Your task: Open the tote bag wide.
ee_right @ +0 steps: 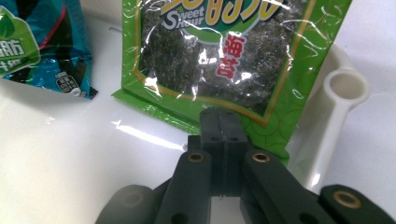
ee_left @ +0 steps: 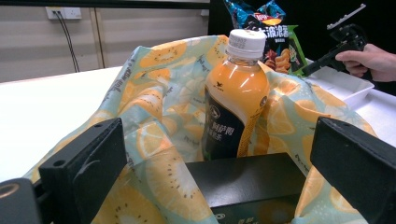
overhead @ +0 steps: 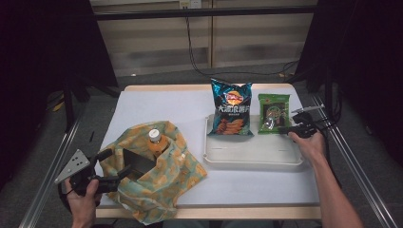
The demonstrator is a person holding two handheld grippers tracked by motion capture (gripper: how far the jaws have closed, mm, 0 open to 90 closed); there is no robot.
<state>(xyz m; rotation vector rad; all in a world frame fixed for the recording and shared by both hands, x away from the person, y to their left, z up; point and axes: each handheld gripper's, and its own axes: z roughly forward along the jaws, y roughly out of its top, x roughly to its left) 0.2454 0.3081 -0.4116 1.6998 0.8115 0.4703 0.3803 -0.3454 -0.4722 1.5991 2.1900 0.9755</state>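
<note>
A fruit-print cloth bag (overhead: 157,185) lies open at the table's front left, holding an orange drink bottle (overhead: 155,142) with a white cap and a black box (overhead: 138,164). My left gripper (overhead: 116,164) stands open at the bag's mouth, its jaws wide on either side of the bottle (ee_left: 236,102) and box (ee_left: 247,182). On the white tray (overhead: 252,154) lie a blue chips bag (overhead: 231,109) and a green seaweed pack (overhead: 273,113). My right gripper (ee_right: 223,116) is shut, its tips over the seaweed pack's (ee_right: 224,51) lower edge; whether they pinch it is unclear.
The tray sits at the right half of the white table top, its rim (ee_right: 345,88) just right of my right gripper. Black frames and cables stand on both sides of the table. A bare strip of table lies between bag and tray.
</note>
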